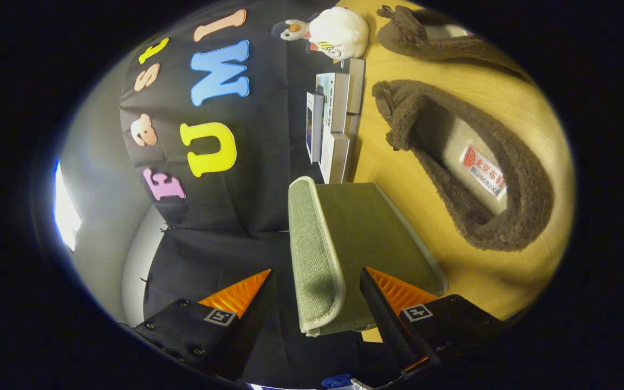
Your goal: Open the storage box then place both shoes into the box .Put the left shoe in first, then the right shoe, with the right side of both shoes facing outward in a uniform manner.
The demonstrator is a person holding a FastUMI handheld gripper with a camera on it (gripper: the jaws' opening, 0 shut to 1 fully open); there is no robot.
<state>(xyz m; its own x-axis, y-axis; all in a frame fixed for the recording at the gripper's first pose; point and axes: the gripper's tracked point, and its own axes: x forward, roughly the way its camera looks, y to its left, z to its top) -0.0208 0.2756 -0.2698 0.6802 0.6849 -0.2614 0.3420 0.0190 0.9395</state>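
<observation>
A: Gripper [314, 290] is up at the box [366, 238], camera rolled over on its side, so the table [512, 103] runs up one flank and the booth wall fills the other.

B: What are the fingers doing?

A: Spread apart. The lid [312, 254], a green woven flap with a pale trim, stands edge-on right in the gap between them. One finger sits against the box side, the other hangs out in front of the wall cloth.

B: Are they pinching it?

A: Hard to call from this angle. The lid is between them, but I can't make out either pad pressing on it. I'd say open around the edge, not clamped.

B: And the shoes?

A: Both on the table beyond the fingers. The near shoe [463, 168], brown and fuzzy, lies just beside the box with its opening toward the camera and a label showing on the insole. The far shoe [431, 38] lies past it, apart from it, same brown fleece, a small bow at the toe.

B: Anything else?

A: A stack of books [333, 119] stands against the wall just past the box, and a white plush toy [336, 32] sits beyond those, next to the far shoe.
</observation>
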